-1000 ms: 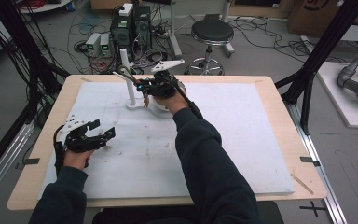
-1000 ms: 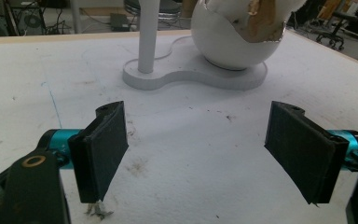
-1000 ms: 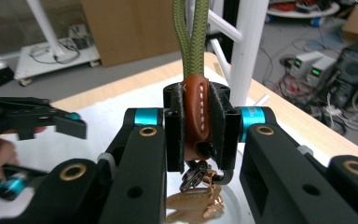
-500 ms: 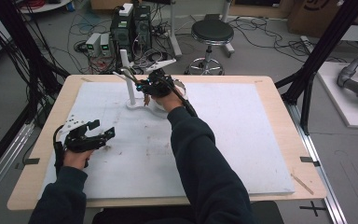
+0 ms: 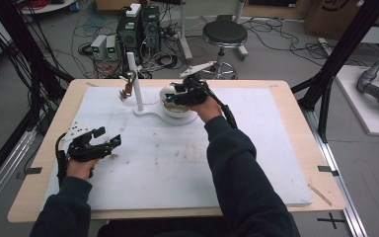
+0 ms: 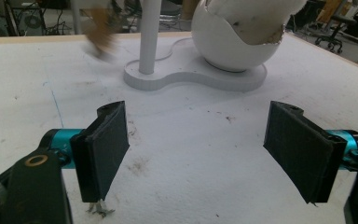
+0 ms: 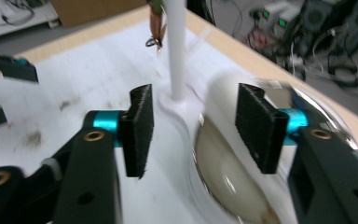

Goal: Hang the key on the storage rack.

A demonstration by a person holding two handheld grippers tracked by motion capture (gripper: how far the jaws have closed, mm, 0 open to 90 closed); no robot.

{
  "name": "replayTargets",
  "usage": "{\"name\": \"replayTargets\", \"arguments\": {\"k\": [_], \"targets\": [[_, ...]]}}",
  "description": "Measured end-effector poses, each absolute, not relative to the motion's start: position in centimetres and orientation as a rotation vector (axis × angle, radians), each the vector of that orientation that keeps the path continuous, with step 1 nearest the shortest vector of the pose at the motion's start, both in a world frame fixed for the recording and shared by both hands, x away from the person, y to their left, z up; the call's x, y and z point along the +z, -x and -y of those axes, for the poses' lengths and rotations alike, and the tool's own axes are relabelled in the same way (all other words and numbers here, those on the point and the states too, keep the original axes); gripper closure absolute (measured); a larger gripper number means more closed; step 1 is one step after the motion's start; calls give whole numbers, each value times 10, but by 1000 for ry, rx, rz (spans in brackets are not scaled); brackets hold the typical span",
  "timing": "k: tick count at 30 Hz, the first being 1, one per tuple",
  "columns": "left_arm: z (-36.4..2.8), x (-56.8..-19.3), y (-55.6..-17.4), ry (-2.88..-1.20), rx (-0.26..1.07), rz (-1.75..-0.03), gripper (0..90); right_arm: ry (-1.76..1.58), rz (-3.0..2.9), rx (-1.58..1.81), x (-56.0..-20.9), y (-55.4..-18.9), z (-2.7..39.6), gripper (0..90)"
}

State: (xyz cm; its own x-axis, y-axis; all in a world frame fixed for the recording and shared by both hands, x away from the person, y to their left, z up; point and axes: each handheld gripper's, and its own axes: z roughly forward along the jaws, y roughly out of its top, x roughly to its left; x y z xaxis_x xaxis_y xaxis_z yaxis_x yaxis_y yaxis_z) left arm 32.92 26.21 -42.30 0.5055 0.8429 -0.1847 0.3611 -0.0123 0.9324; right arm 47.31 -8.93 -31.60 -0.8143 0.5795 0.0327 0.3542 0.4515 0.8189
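— While the right gripper (image 5: 177, 96) hangs over the white egg-shaped bowl (image 5: 170, 98), how do its jaws stand?

— Parted, with nothing between the pads; they have just been opening. In the right gripper view the black pads (image 7: 140, 126) sit on either side of a gap, above the bowl's (image 7: 228, 172) open mouth and the white foam mat (image 7: 98, 79).

— Where is the small hanging piece?

— A brownish ornament (image 5: 127, 90) dangles from the hook near the top of the white post (image 5: 135, 81), left of the bowl. Post and bowl share one white base (image 5: 150, 112) at the far middle of the table (image 5: 296, 123). In the left gripper view the ornament (image 6: 100, 30) is blurred, so I cannot tell what it is.

— And the left gripper (image 5: 109, 143)?

— Released too, jaws wide, holding nothing, low over the mat at the near left, well apart from the stand. Its pads (image 6: 105, 149) frame bare, speckled foam (image 6: 191, 140).
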Motion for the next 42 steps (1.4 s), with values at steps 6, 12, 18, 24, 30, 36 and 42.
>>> {"name": "replayTargets", "arguments": {"k": [6, 12, 18, 24, 30, 36, 42], "targets": [[-260, -423, -329, -1601, 513, -1048, 212, -808, -2316, 1314, -323, -451, 133, 303], [-258, -422, -330, -1588, 502, -1047, 202, -857, -2301, 1219, -335, -428, 175, 240], [-257, -421, -331, -1557, 506, -1040, 197, -895, -2216, 1231, -354, -395, 219, 220], [-252, -418, -333, -1570, 530, -1003, 197, -942, -2146, 1204, -376, -365, 260, 220], [-250, -419, -336, -1566, 536, -988, 197, -999, -2103, 1170, -391, -346, 286, 217], [-251, -418, -335, -1564, 541, -991, 197, -1047, -2085, 1169, -395, -341, 298, 215], [-251, -417, -334, -1568, 540, -984, 197, -1079, -2082, 1156, -397, -338, 304, 214]]}}
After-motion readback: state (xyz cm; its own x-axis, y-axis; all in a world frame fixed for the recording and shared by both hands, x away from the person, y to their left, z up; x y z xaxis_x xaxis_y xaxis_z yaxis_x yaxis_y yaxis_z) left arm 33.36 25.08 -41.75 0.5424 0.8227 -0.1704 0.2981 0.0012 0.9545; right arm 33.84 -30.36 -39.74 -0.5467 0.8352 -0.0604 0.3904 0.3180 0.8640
